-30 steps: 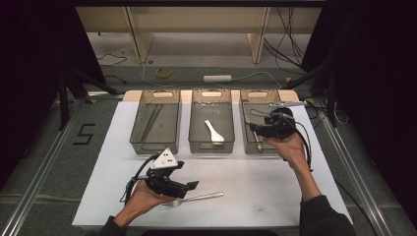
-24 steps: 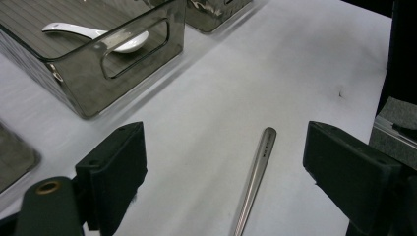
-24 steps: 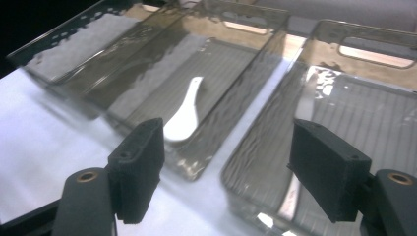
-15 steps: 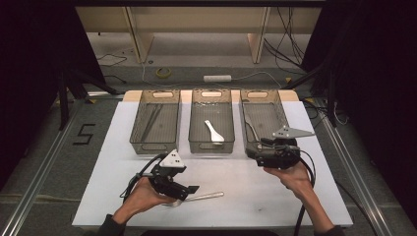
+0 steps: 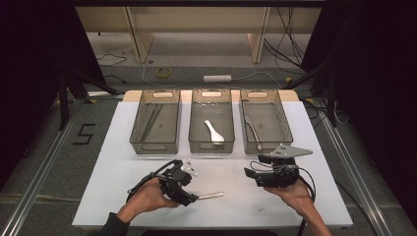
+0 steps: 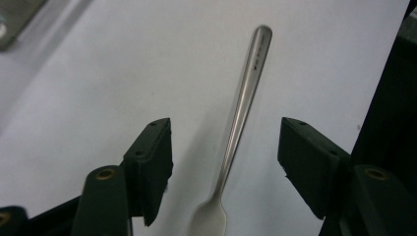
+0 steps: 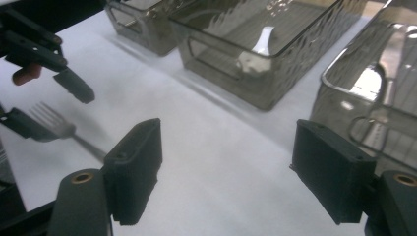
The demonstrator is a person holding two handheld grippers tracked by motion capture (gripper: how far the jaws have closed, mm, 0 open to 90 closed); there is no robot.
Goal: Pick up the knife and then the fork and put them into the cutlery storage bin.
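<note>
A metal fork (image 5: 211,195) lies flat on the white table top (image 5: 123,162) near the front edge, its handle pointing right. My left gripper (image 5: 191,195) sits low over the tine end, open. In the left gripper view the fork (image 6: 241,113) runs up between the two jaws of that gripper (image 6: 223,162) without touching them. My right gripper (image 5: 253,169) hovers at the front right, pointing left, open and empty. From the right gripper view (image 7: 226,167) the fork's tines (image 7: 51,123) show at far left.
Three clear grey bins stand in a row at the back. The left bin (image 5: 155,146) holds thin dark sticks, the middle bin (image 5: 211,146) a white spoon (image 5: 214,132), and the right bin (image 5: 268,93) a metal utensil (image 5: 252,129). The right bin's near wall is close to my right gripper.
My right gripper has come back from above the right bin, down toward the front of the table, and now points left. My left gripper has tipped down over the fork's tine end.
</note>
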